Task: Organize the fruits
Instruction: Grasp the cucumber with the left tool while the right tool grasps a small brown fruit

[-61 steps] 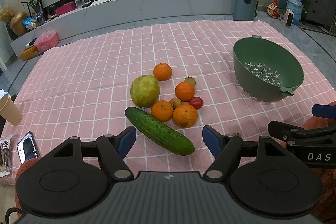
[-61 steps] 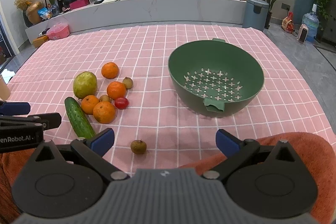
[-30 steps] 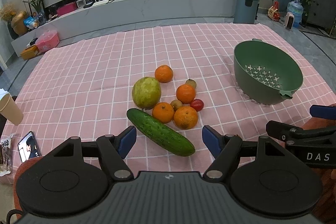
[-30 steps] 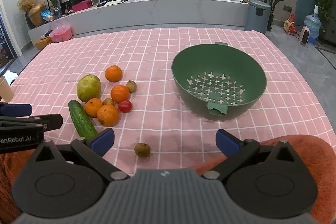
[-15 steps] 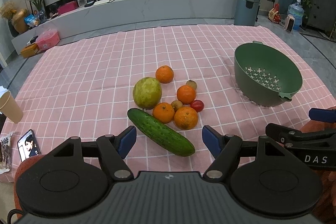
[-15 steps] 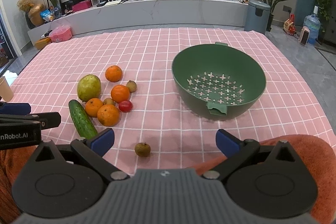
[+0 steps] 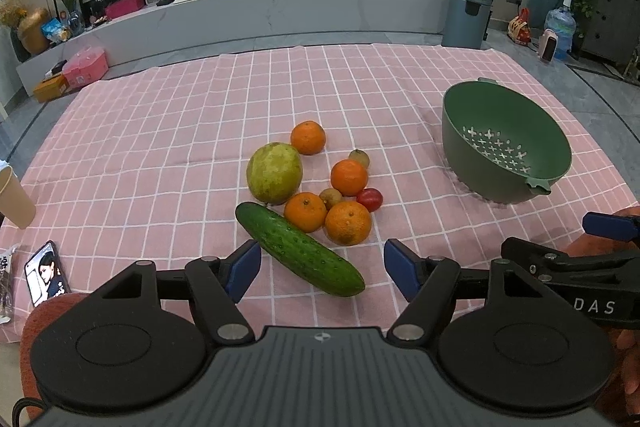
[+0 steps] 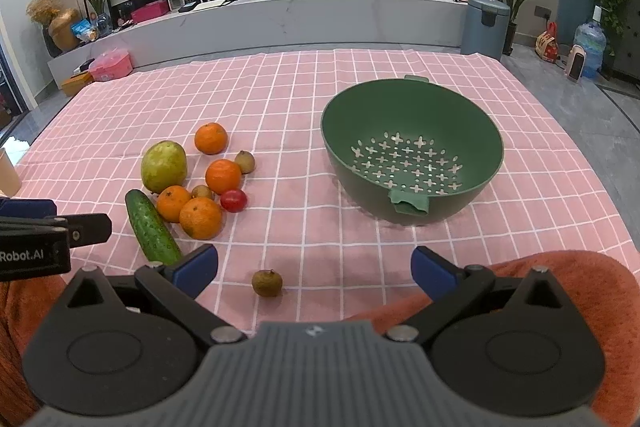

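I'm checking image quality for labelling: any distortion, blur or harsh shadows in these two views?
Both wrist views: fisheye bending, dark corners. Left wrist: cucumber sharp, shadows soft. Right wrist: green colander crisp, with a faint shadow on the pink checked cloth.

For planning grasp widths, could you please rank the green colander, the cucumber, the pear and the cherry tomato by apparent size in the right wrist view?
1. Green colander
2. Cucumber
3. Pear
4. Cherry tomato

Two fisheye views look forward and downward from the grippers, low over a pink checked cloth [image 7: 168,147]. The left view faces the fruit cluster [image 7: 316,183]; the right faces the green colander [image 8: 412,151]. Both share fruit, colander and room behind.
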Tool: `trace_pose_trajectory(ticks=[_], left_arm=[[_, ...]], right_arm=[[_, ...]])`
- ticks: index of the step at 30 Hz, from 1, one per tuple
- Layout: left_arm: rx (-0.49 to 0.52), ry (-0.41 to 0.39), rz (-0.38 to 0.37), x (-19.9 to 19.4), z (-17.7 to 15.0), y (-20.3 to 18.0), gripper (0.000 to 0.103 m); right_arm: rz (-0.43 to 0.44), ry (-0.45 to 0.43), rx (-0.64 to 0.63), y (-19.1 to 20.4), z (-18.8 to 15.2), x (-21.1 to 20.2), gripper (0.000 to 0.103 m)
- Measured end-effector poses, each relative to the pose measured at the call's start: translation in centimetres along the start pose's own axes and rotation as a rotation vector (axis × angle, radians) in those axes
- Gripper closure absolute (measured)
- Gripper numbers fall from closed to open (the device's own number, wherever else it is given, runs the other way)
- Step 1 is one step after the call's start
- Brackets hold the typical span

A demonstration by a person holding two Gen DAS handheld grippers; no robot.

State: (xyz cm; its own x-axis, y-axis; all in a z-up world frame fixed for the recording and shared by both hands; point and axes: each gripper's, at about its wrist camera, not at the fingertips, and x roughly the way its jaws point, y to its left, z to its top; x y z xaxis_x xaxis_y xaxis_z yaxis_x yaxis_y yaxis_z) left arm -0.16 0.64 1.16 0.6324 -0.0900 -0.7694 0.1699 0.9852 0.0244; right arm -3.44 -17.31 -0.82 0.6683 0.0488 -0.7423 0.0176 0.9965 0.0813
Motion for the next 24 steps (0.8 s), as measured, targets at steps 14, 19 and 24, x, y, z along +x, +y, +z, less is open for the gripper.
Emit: trace_pose_trajectory(ticks=[14, 19, 24], left_arm=[[-0.058, 0.155, -0.050, 5.3, 1.2, 2.4, 0.050], [-0.156, 0.198, -0.043, 8.2, 0.9, 3.8, 0.051], [-0.211, 0.208, -0.043, 10.3, 0.7, 4.5, 0.050]], right_arm=[[0.137, 0.064, -0.064, 1.4, -0.4, 4.7, 0.044], [0.163, 0.133, -0.059, 2.1, -0.7, 7.7, 0.052], [0.186, 0.197, -0.030, 1.8, -1.3, 9.6, 0.061]])
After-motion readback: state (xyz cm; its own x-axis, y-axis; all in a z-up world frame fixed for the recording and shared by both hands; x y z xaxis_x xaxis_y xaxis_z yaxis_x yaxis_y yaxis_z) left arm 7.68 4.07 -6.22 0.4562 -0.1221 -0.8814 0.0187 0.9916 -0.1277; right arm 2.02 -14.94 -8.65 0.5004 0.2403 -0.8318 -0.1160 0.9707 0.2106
